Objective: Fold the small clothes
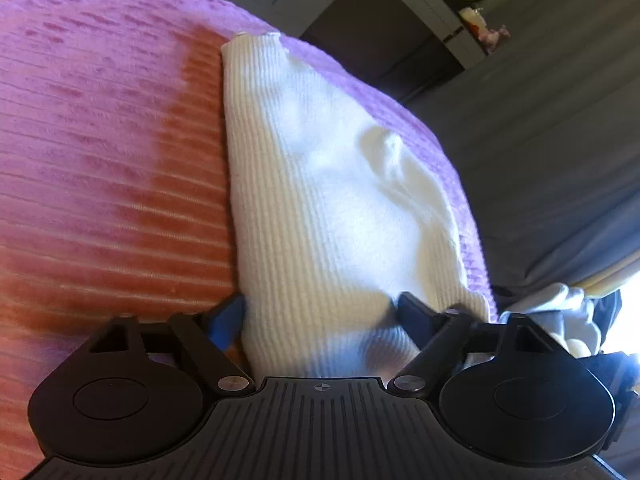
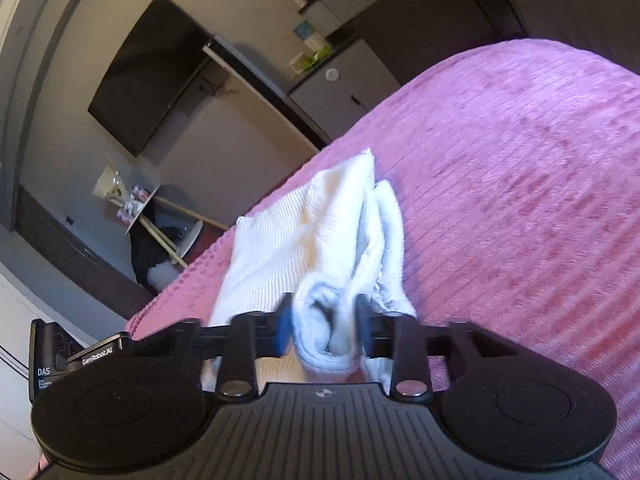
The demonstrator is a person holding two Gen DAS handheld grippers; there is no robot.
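Note:
A white ribbed garment (image 1: 320,180) lies lengthwise on a pink ribbed blanket (image 1: 100,160), close to the bed's edge. My left gripper (image 1: 320,312) straddles its near end with the jaws wide apart. One fingertip (image 1: 228,316) sits at the cloth's left edge and the other rests on the fabric, and neither squeezes it. In the right wrist view the white garment (image 2: 304,232) is bunched into a roll, and my right gripper (image 2: 324,318) is shut on that roll. The left gripper's body (image 2: 80,360) shows at the lower left there.
The blanket (image 2: 520,200) stretches far to the right of the garment. Beyond the bed's edge are grey floor (image 1: 540,140), a wall-mounted TV (image 2: 148,76), pale cabinets (image 2: 344,92) and a small round table (image 2: 136,208) with clutter.

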